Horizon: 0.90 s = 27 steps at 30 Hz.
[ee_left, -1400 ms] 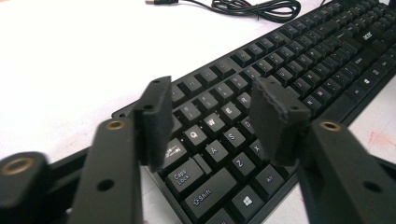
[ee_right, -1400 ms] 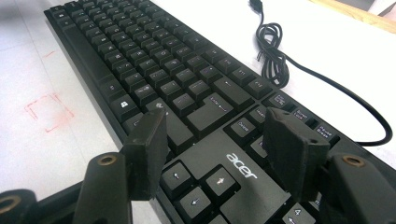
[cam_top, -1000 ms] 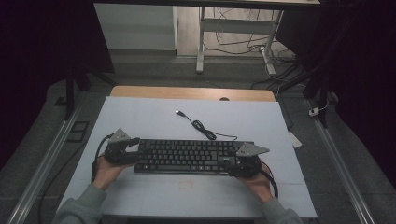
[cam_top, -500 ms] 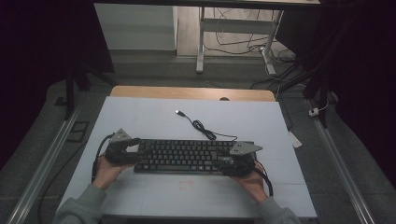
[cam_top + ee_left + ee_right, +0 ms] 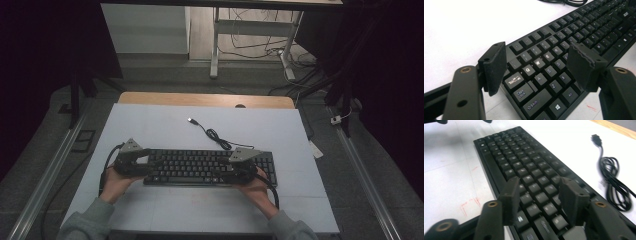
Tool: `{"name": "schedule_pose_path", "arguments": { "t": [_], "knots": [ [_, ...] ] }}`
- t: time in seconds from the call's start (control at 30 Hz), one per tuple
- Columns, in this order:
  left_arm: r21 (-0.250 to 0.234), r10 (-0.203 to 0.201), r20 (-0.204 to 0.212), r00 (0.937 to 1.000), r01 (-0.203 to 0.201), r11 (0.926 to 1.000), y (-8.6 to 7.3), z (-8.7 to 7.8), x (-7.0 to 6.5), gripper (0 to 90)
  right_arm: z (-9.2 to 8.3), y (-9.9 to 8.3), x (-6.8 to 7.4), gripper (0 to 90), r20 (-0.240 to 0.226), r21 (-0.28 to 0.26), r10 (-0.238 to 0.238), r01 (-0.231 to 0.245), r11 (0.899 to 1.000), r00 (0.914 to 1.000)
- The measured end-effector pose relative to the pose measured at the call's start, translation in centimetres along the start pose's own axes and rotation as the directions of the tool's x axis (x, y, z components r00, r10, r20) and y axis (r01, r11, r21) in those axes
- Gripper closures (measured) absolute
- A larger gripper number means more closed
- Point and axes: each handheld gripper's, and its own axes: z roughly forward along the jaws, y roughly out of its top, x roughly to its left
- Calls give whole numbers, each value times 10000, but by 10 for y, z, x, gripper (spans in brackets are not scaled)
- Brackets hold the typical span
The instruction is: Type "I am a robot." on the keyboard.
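A black keyboard [image 5: 210,167] lies flat on the white worktop [image 5: 160,125], near the person's side of it, its long edge running left to right. The left gripper [image 5: 536,62] hovers over the keyboard's left end, above the Q, W, A and Tab keys; its jaws stand wide apart with nothing pressed between them, and in the high view the left gripper [image 5: 131,161] sits at that same end, held in the person's left hand [image 5: 116,184]. The right gripper [image 5: 539,195] is over the keyboard's right half, inward of its right end; its jaws have just been closing and stand part open above the keys, with no key or edge clamped between the pads. In the high view the right gripper [image 5: 239,162] is carried by the right hand [image 5: 255,186]. The keyboard's cable [image 5: 216,135] lies coiled on the worktop just behind the keyboard, its plug [image 5: 191,120] farther back.
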Motion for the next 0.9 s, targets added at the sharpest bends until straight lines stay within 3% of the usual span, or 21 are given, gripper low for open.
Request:
{"name": "schedule_pose_path", "arguments": {
  "t": [0.17, 0.5, 0.9],
  "knots": [
    [25, 34, -3, 10000, -34, 10000, 0, 1, -1, 320, 8, 4, 7, 626, -237, 178, -199, 203, 9996, 9995],
    [106, 104, -24, 9999, -104, 9999, 0, 2, -2, 319, 18, 7, 11, 894, -570, 526, -262, 292, 9982, 9980],
    [118, 121, -16, 9999, -120, 9999, 0, 3, -2, 319, 43, 16, 18, 895, -893, 837, -528, 603, 9947, 9946]
  ]
}}
